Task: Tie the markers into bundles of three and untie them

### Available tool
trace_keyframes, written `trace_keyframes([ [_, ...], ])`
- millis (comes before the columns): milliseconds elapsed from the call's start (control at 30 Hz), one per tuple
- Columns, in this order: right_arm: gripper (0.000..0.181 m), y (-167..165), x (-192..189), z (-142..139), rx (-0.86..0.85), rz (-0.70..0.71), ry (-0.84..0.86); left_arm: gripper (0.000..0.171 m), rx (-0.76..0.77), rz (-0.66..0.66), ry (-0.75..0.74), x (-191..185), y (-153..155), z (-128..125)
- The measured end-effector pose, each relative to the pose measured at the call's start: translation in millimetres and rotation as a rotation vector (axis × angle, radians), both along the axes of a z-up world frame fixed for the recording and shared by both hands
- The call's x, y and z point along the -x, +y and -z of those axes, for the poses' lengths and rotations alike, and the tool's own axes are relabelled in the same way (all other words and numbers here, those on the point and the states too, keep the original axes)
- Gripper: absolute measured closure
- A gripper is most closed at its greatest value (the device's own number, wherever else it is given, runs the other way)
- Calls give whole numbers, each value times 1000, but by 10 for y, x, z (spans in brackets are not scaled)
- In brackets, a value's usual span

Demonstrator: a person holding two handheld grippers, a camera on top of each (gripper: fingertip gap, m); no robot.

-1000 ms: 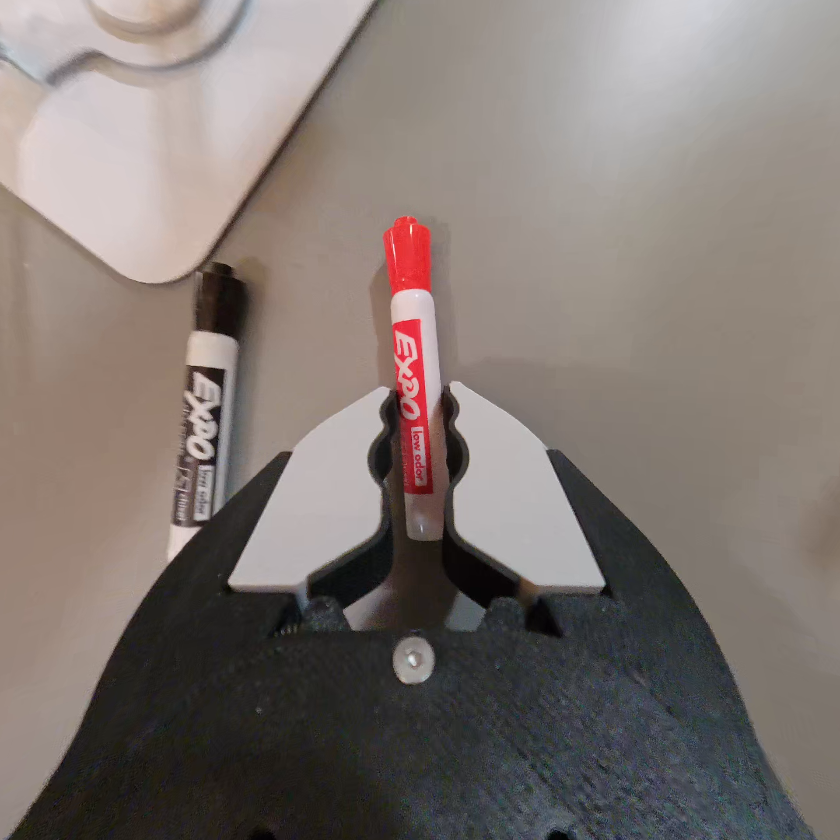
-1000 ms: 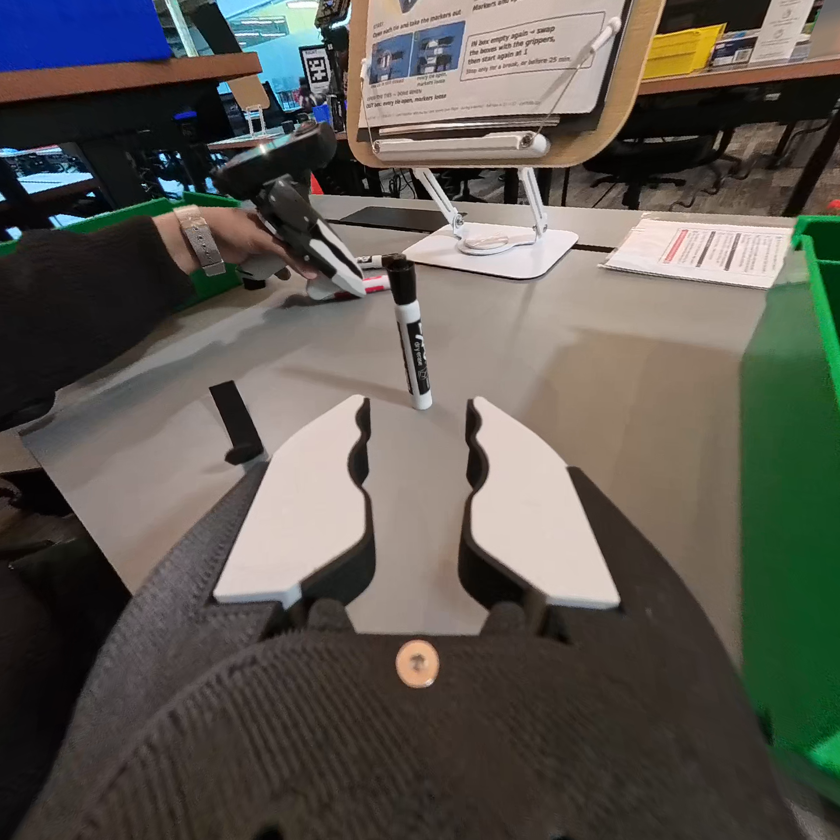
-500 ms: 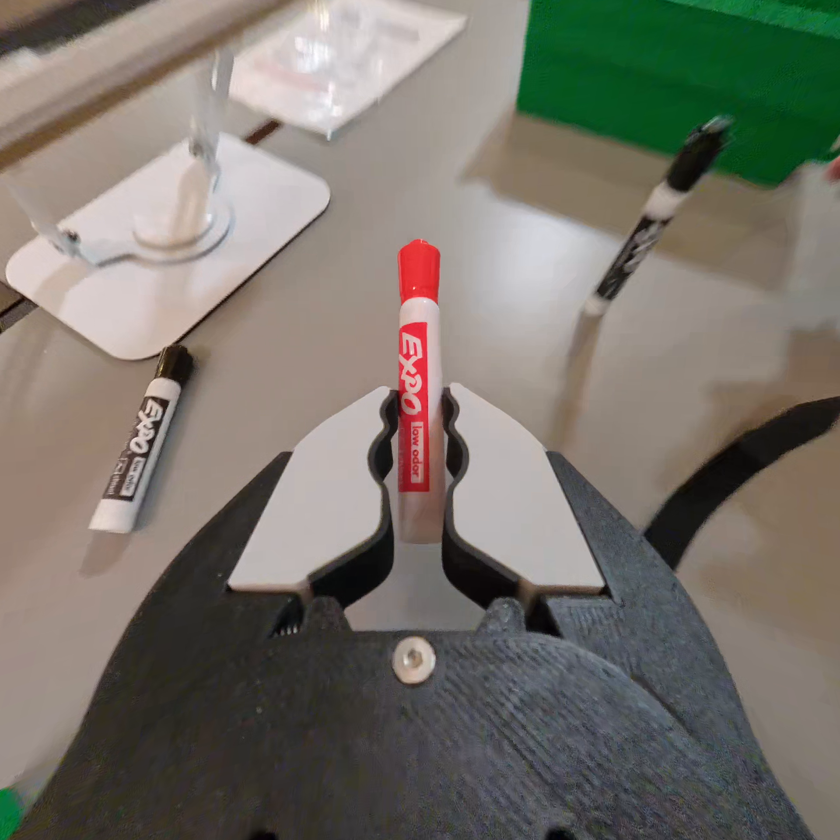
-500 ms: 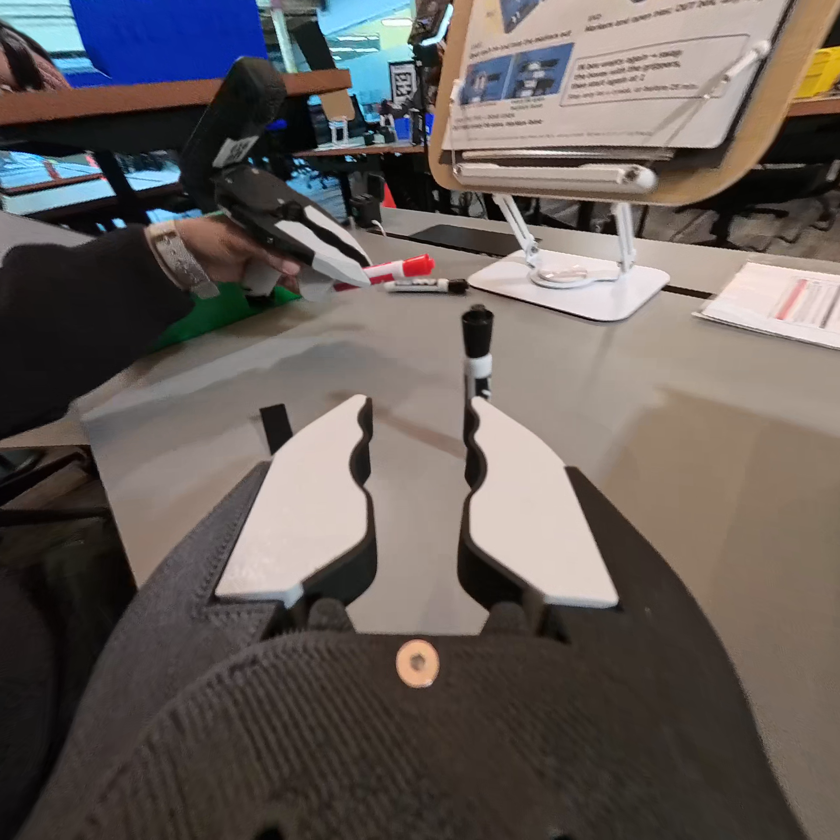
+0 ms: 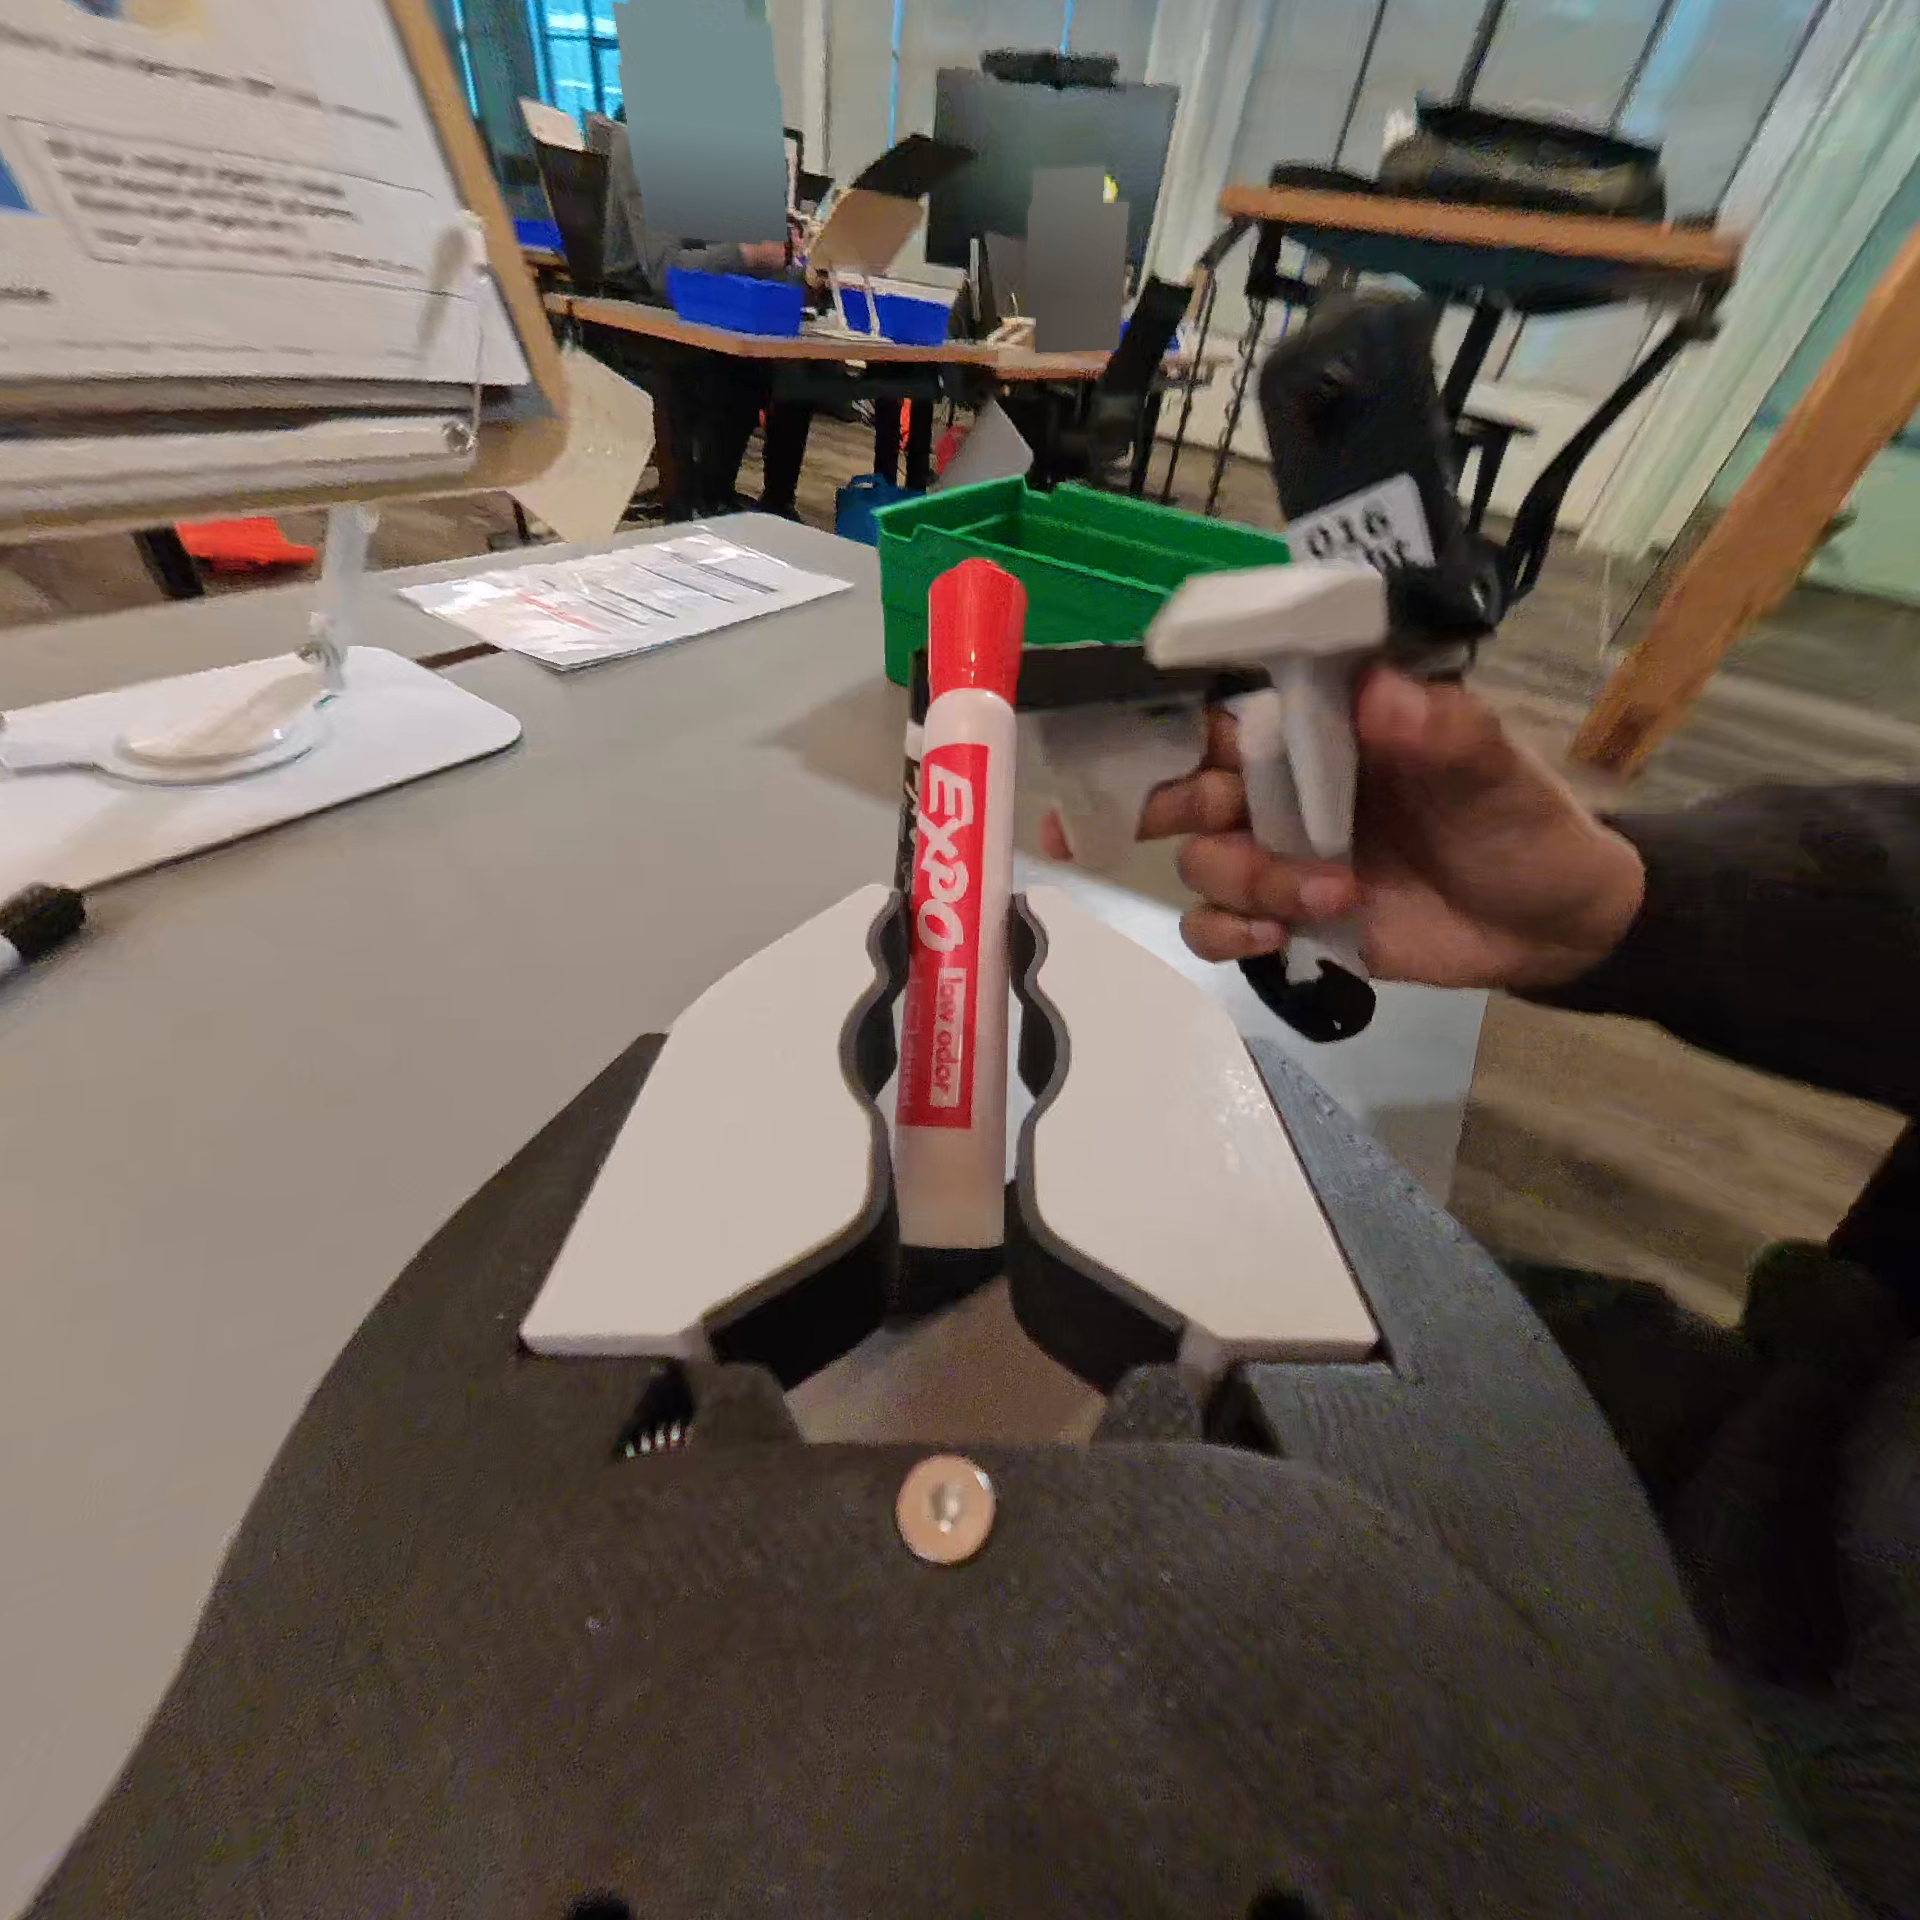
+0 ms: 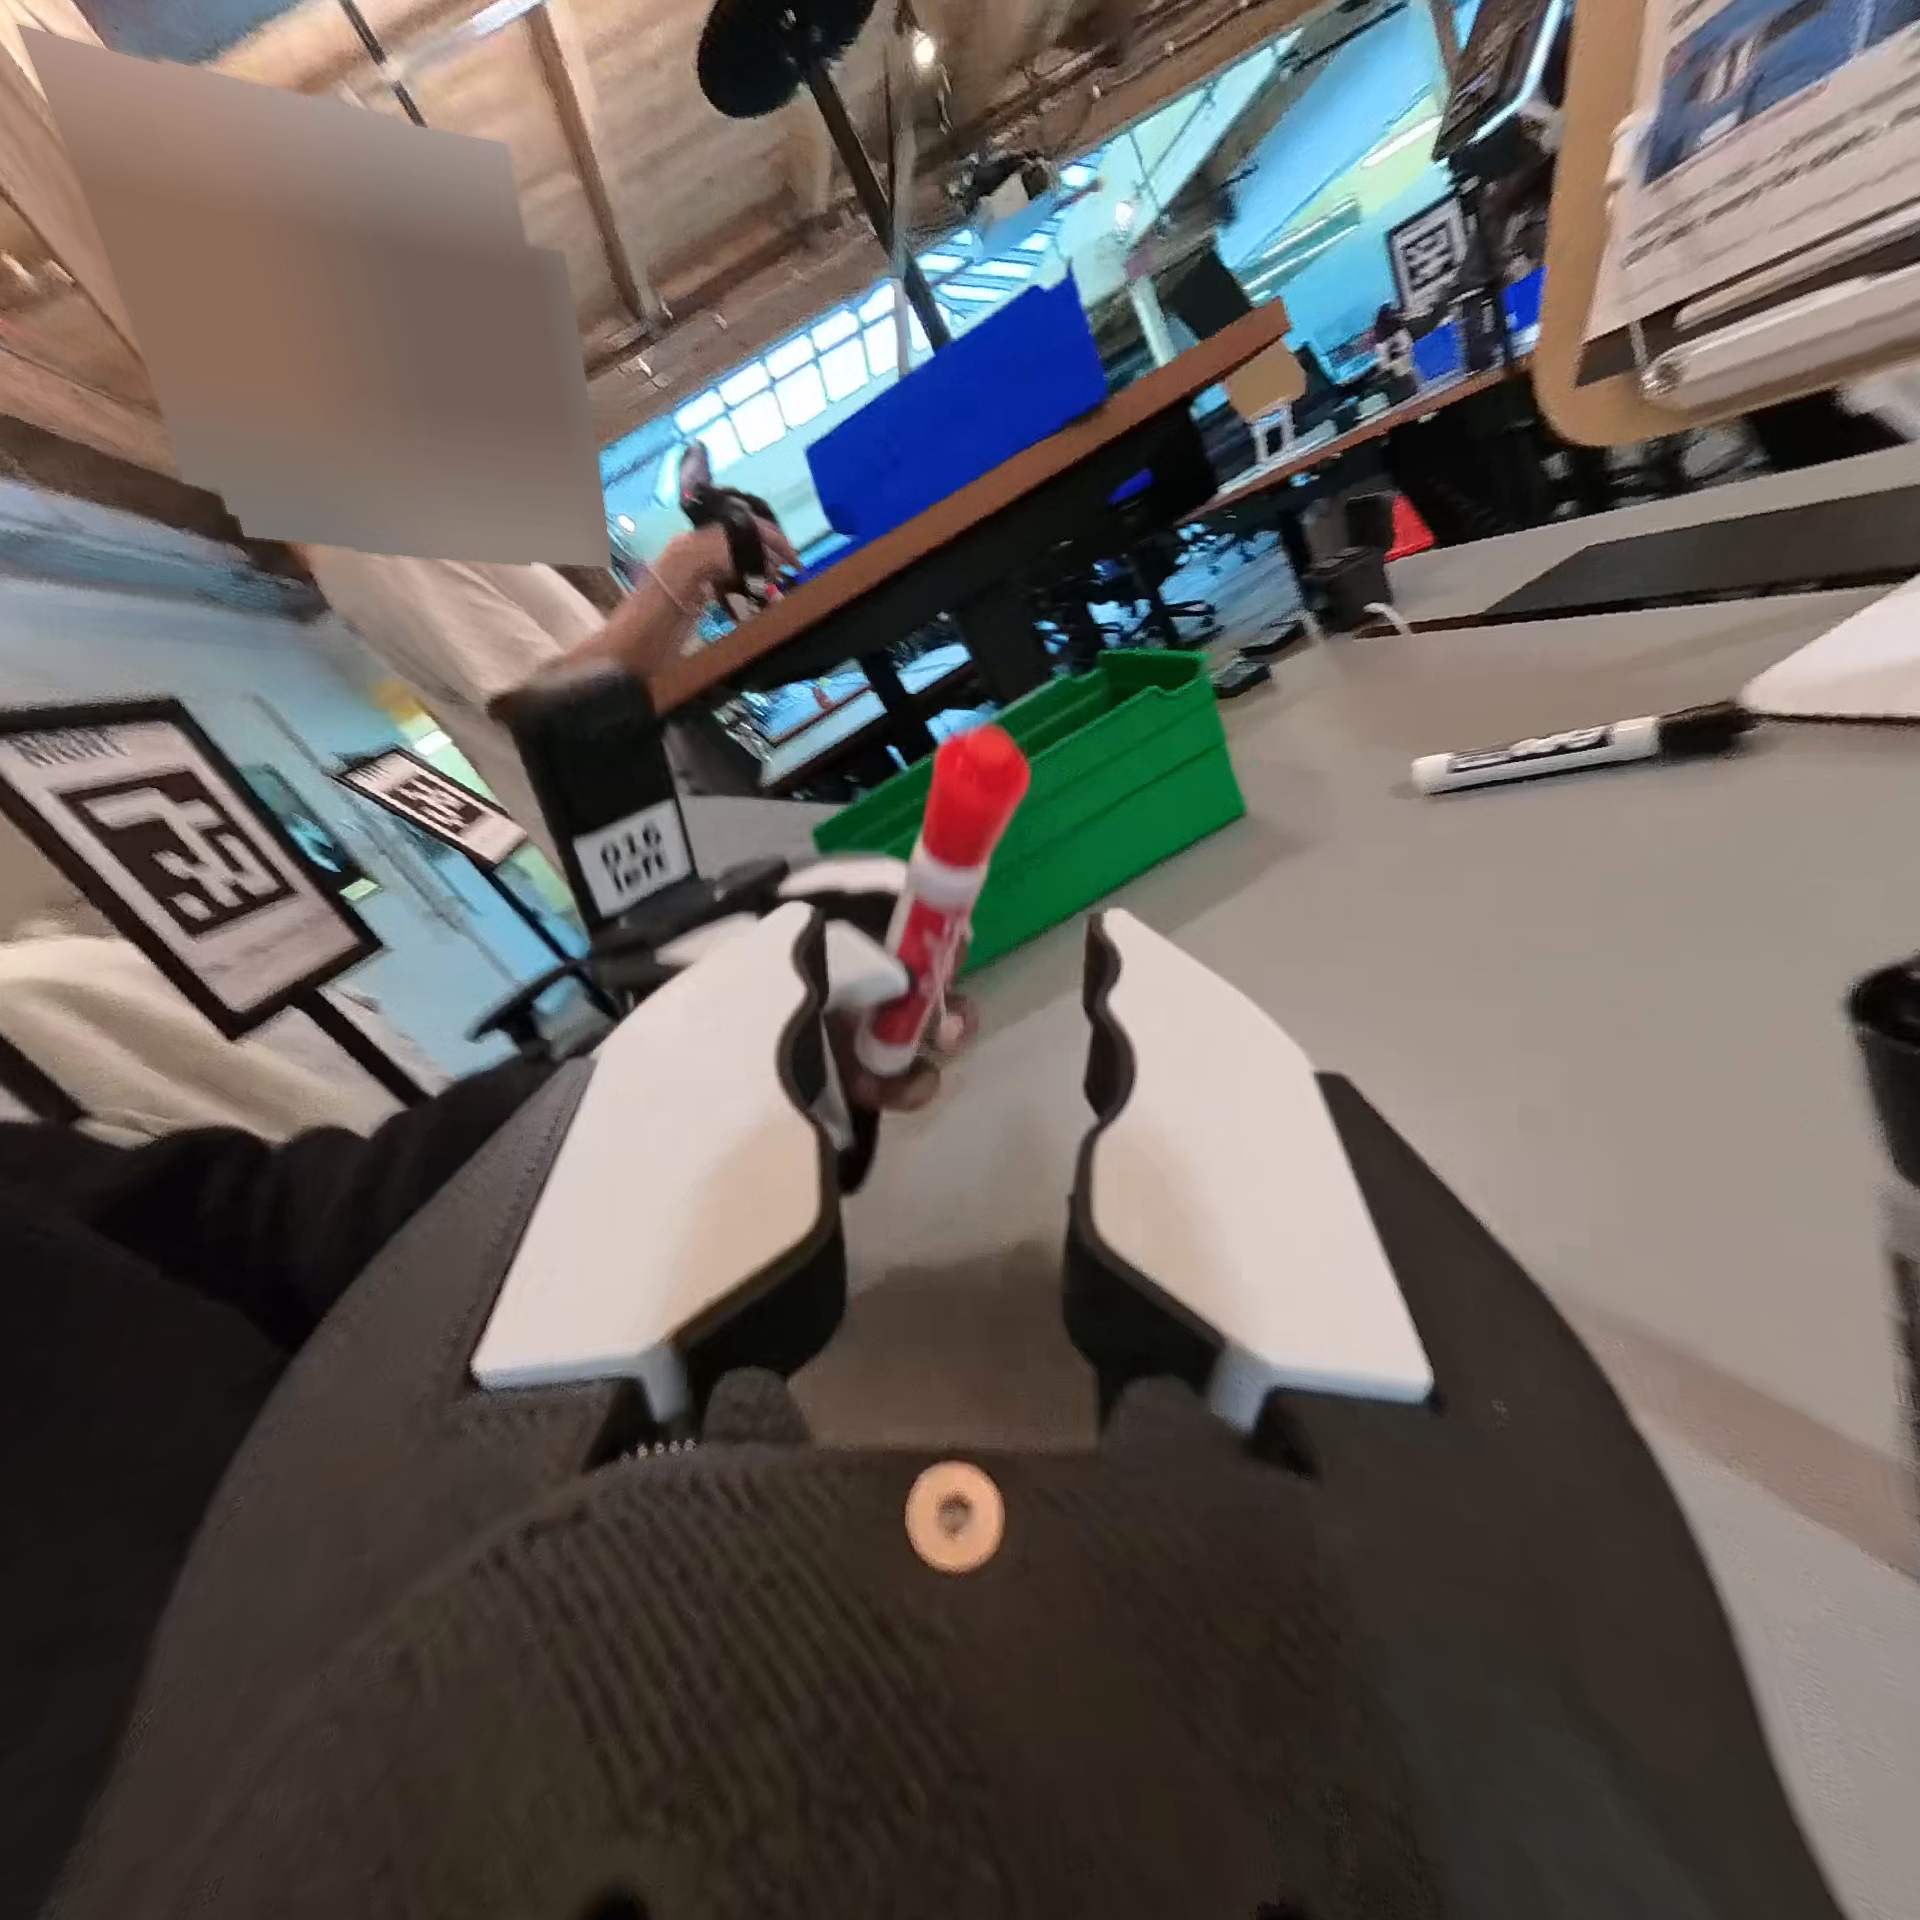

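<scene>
My left gripper [image 5: 956, 920] is shut on a red marker [image 5: 961, 862] and holds it off the grey table [image 5: 364, 1039], cap pointing away. A black marker [image 5: 906, 790] stands upright just behind it, mostly hidden. My right gripper [image 6: 951, 935] is open and empty. It faces the red marker [image 6: 951, 883], which is held just beyond its fingertips. In the left wrist view the right gripper [image 5: 1179, 634] is held by a hand to the right. The upright black marker [image 6: 1891, 1049] sits at the right edge of the right wrist view. Another black marker [image 6: 1579, 743] lies on the table; its cap shows in the left wrist view [image 5: 42, 920].
A green bin [image 5: 1070, 561] stands at the table's far right end and another green bin [image 6: 1091, 790] at the left end. A document stand's white base [image 5: 312, 727] and a sheet of paper [image 5: 623, 592] lie at the back. People sit at desks beyond. There is about 5 cm between the tips of the two grippers.
My left gripper has lifted the red marker off the table and swung right toward the right gripper. My right gripper has turned left, away from the upright black marker, to face the red one.
</scene>
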State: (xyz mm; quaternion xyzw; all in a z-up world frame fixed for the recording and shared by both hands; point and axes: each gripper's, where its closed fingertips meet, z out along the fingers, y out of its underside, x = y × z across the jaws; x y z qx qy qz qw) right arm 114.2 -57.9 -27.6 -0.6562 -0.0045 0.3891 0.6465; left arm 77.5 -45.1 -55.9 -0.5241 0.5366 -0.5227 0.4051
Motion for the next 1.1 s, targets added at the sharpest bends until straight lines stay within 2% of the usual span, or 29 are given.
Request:
trace_keyframes([
  [100,133,73,31,-20,6,-30,78,151,-91,-5,-31,37,-101,-13],
  [200,136,71,62,-38,-2,-54,83,151,-64,6,-51,53,-122,-38],
  [267,148,37,82,-51,-13,-72,73,151,-55,19,-46,39,-127,-13],
  [333,151,-10,89,-63,-24,-85,72,151,-58,27,-35,0,-130,20],
  [433,150,-79,54,-64,-27,-71,72,152,-68,67,-23,-81,-190,70],
  [533,163,-158,-24,-47,-22,-34,41,152,-90,122,-12,-167,-293,121],
  [600,163,-215,-62,-37,-15,-9,4,151,-105,154,-14,-223,-358,143],
  [667,163,-283,-100,-43,-21,25,-46,150,-111,184,-21,-283,-421,155],
  [733,163,-369,-180,-85,-40,72,-83,123,-126,222,-19,-346,-491,178],
  [833,164,-518,-458,-137,-57,199,-122,109,-131,234,-11,-465,-519,199],
  [1000,163,-759,-1015,-23,-3,437,-206,104,-124,213,28,-665,-459,302],
  [1100,163,-826,-1177,47,27,521,-226,105,-128,221,67,-729,-449,409],
])
